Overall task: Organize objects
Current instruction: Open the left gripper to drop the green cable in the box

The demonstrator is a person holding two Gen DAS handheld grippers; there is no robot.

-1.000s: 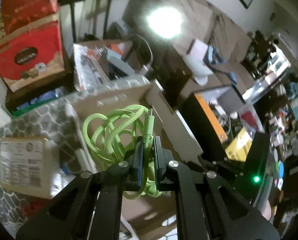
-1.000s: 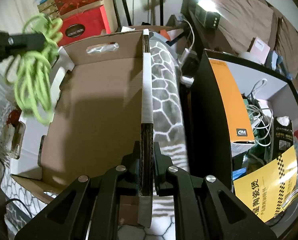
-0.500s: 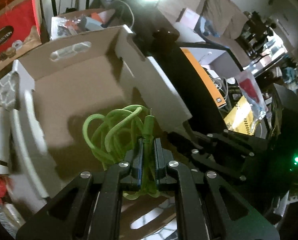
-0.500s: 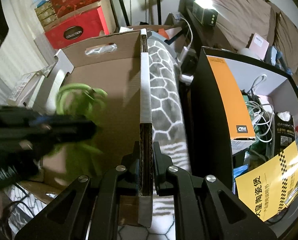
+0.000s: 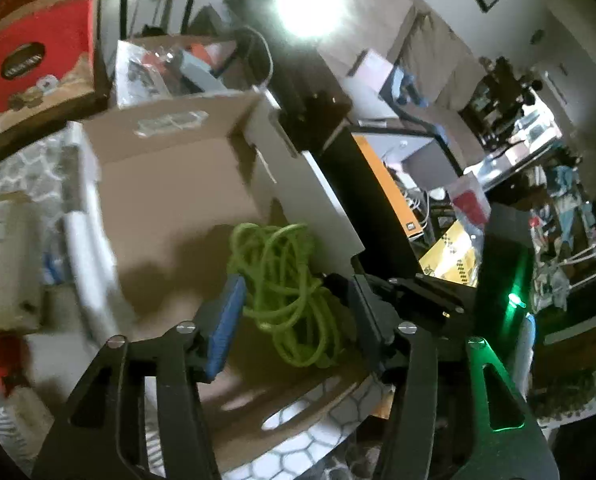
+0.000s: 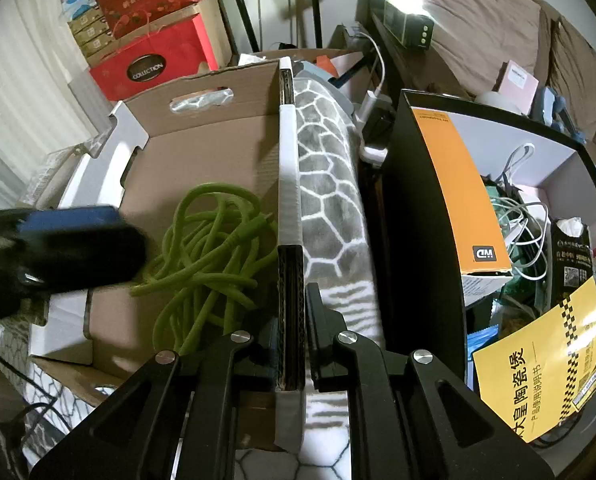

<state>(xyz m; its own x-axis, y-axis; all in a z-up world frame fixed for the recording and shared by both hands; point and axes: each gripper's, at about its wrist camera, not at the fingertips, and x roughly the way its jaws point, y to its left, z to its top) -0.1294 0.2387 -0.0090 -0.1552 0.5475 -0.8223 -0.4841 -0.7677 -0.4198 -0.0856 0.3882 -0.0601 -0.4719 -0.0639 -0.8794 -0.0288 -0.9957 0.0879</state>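
A tangled green cable [image 5: 286, 284] lies loose on the floor of an open cardboard box [image 5: 170, 184]. It also shows in the right wrist view [image 6: 206, 248], inside the box [image 6: 214, 152]. My left gripper [image 5: 290, 316] is open just above the cable, its jaws wide apart and empty; it appears blurred at the left of the right wrist view [image 6: 66, 248]. My right gripper [image 6: 292, 312] is shut on the box's right wall flap [image 6: 288, 184], which stands upright between its fingers.
A grey hexagon-patterned blanket [image 6: 329, 184] lies under and beside the box. A black bin [image 6: 417, 216] with an orange box and white cables stands to the right. Red gift boxes [image 6: 146, 52] are stacked behind. A labelled carton [image 5: 2, 260] sits left of the box.
My left gripper carried the green cable down into the box, then opened and let it go; the cable now lies on the box floor. My right gripper has stayed clamped on the flap.
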